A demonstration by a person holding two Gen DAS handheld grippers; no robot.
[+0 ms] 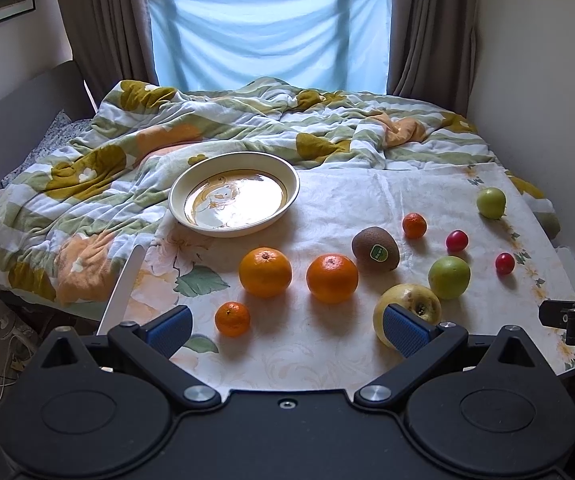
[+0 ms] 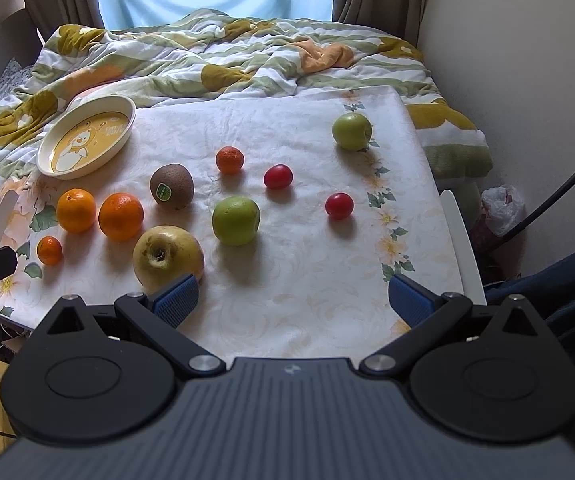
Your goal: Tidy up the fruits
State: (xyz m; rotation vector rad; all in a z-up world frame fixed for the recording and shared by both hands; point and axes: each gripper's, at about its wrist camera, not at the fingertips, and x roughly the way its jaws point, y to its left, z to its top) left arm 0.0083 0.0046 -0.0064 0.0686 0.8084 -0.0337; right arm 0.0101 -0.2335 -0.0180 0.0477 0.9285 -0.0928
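Right claw (image 2: 293, 300) gapes; yellow apple (image 2: 167, 254) (unheld) just left.

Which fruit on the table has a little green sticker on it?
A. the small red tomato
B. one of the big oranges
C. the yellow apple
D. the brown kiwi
D: the green sticker sits on the side of the kiwi, between the big oranges and the small mandarin; the other fruits show bare skin.

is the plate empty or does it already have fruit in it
Empty. The plate shows its whole duck picture in both views, and every fruit, like the kiwi, lies on the cloth outside it.
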